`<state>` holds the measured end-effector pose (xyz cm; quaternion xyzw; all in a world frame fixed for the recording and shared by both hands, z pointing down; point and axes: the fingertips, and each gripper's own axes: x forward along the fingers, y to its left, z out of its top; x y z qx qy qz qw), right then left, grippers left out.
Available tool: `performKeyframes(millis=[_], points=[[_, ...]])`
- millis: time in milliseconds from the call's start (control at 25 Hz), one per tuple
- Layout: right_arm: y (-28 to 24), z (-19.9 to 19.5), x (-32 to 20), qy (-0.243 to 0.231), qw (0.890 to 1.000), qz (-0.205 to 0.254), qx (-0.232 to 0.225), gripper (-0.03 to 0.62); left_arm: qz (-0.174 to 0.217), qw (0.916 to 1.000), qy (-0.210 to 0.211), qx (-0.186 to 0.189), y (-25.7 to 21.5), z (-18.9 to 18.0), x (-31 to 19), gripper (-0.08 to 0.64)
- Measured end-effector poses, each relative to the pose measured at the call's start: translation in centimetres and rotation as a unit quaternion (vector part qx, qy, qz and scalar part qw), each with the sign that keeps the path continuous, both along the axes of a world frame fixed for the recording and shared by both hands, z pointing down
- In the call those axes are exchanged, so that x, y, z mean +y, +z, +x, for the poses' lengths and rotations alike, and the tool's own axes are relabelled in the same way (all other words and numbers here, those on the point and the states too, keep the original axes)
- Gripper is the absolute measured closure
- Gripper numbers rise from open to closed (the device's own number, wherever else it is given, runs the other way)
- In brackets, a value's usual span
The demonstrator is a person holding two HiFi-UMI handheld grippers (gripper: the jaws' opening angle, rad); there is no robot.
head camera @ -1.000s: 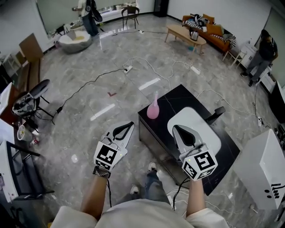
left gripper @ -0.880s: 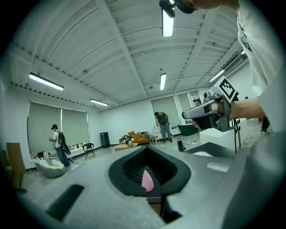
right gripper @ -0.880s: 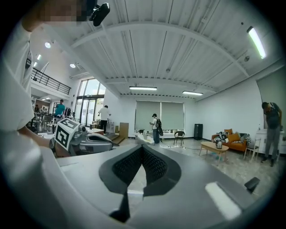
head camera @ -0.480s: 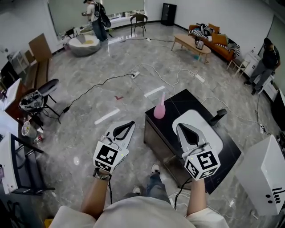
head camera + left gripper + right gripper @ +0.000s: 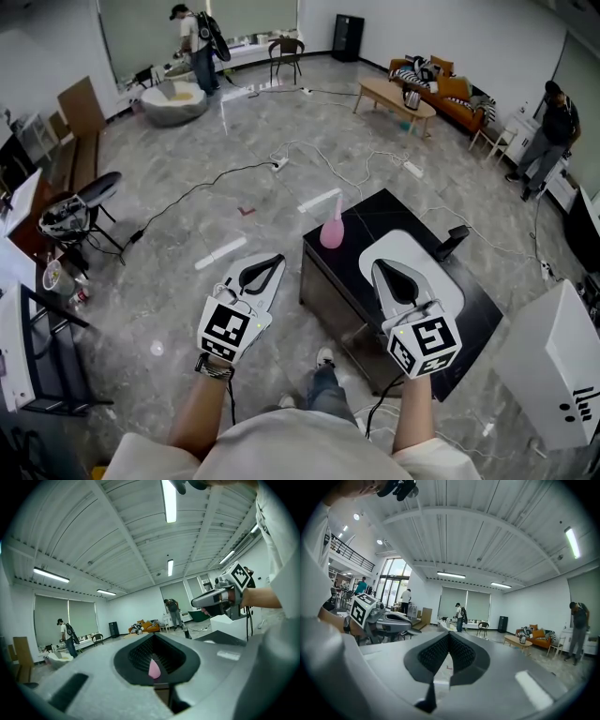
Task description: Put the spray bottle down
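Pink bottle (image 5: 328,228) is standing on the black table (image 5: 384,208), up at its 10 o'clock corner. It's at 1 o'clock from the left gripper (image 5: 274,262) and 11 o'clock from the right gripper (image 5: 379,270), well apart from both. Both sets of fingers are pinched together, holding nothing.

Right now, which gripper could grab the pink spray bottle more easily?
Probably the left gripper: its view looks straight at the pink spray bottle on the black table. The right gripper's view misses it. Both are shut.
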<state>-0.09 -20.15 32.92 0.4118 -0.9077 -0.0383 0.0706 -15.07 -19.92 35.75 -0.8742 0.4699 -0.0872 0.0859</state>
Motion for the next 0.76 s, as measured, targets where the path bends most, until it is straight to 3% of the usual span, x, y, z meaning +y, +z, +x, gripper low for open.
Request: performKeyframes(millis=[760], points=[[0.2, 1.0, 1.0, 0.005, 1.000, 0.003, 0.011, 0.586, 0.001, 1.0000, 0.004, 0.001, 0.3, 1.0, 0.6, 0.557]])
